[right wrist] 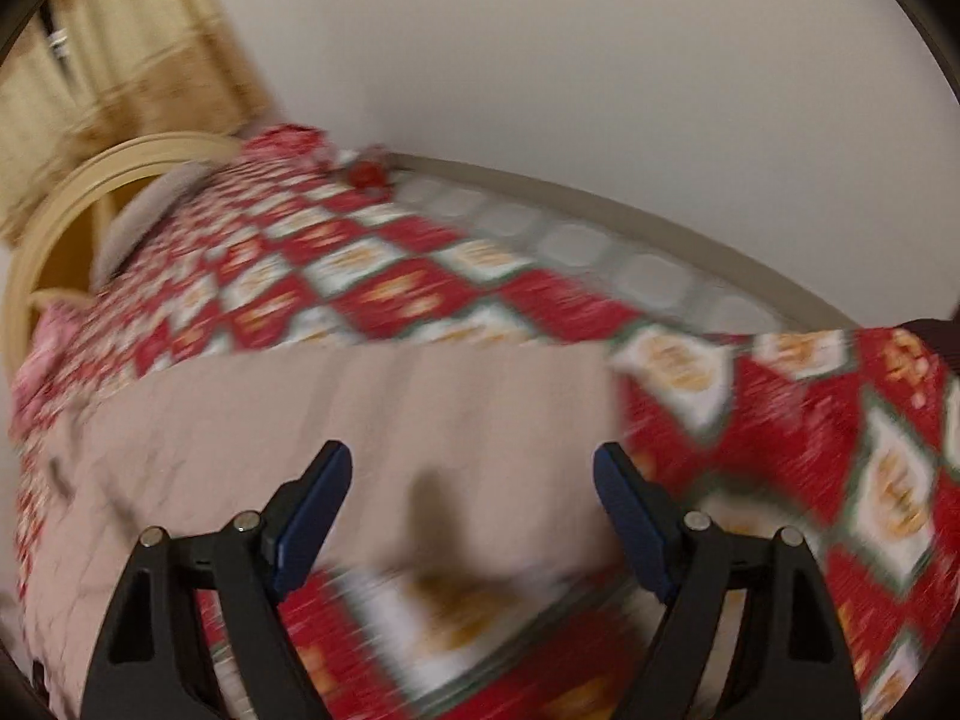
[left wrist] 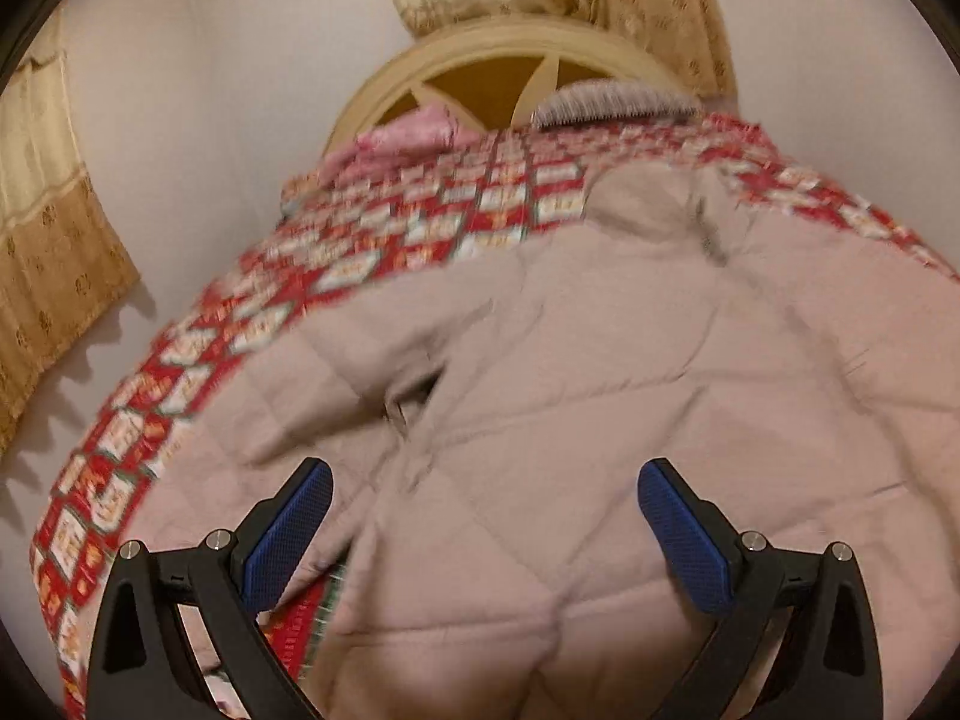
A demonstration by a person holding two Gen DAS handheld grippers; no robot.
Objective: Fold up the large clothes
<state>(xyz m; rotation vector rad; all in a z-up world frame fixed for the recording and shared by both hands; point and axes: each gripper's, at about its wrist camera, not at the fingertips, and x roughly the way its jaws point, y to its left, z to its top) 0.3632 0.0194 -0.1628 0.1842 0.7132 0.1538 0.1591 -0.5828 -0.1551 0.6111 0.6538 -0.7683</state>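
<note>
A large beige quilted jacket [left wrist: 600,390] lies spread on a bed with a red and white patterned cover [left wrist: 420,210]. My left gripper [left wrist: 485,480] is open and empty, hovering over the jacket's near part. In the right wrist view the jacket [right wrist: 360,420] fills the left and middle, with the bed cover [right wrist: 810,450] to its right. My right gripper [right wrist: 473,468] is open and empty above the jacket's near edge. Both views are blurred.
A cream arched headboard [left wrist: 510,54] stands at the far end, with a pink cloth [left wrist: 408,138] and a grey pillow [left wrist: 612,99] before it. Beige curtains [left wrist: 54,252] hang at the left. A white wall [right wrist: 600,60] runs along the bed's far side.
</note>
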